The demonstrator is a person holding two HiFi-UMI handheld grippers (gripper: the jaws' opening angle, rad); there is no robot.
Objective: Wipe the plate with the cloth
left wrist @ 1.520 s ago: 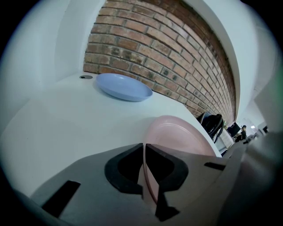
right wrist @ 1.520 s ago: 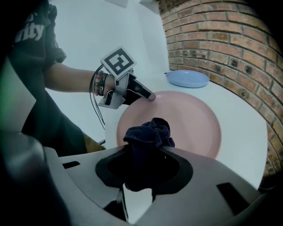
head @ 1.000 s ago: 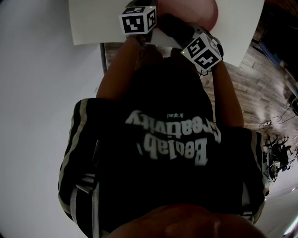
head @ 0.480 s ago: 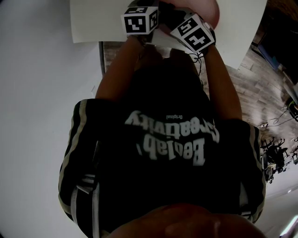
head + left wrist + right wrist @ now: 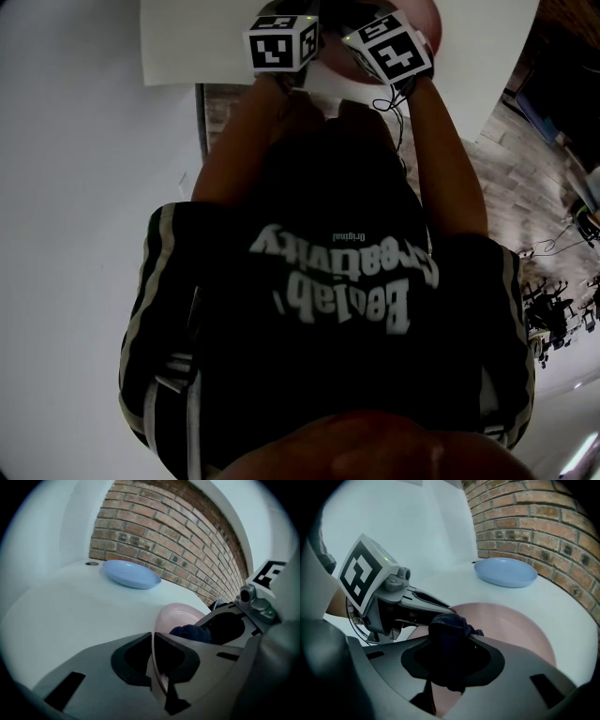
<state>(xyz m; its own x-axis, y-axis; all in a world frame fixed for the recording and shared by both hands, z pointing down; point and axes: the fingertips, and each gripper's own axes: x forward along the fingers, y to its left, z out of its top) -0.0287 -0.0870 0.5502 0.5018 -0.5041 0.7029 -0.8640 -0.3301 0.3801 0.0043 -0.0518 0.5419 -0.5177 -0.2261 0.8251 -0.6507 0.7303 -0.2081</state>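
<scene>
In the left gripper view my left gripper (image 5: 153, 637) is shut on the near rim of the pink plate (image 5: 180, 616), which stands tilted on edge over the white table (image 5: 70, 616). My right gripper (image 5: 450, 644) is shut on a bunched dark blue cloth (image 5: 447, 630). The cloth rests against the pink plate's (image 5: 520, 630) inner face, close to the left gripper (image 5: 401, 609). The same cloth (image 5: 192, 632) shows just past the left jaws. In the head view both marker cubes sit side by side at the top edge, and the jaws are hidden there.
A light blue plate (image 5: 131, 573) lies farther back on the round white table, near the brick wall (image 5: 178, 531); it also shows as the blue plate (image 5: 506, 571) in the right gripper view. A small dark hole (image 5: 92, 563) marks the tabletop. Wood floor (image 5: 525, 178) lies to the right.
In the head view my right gripper has moved left and up toward the left gripper, and its cube has rolled. The left gripper and the plate have stayed put.
</scene>
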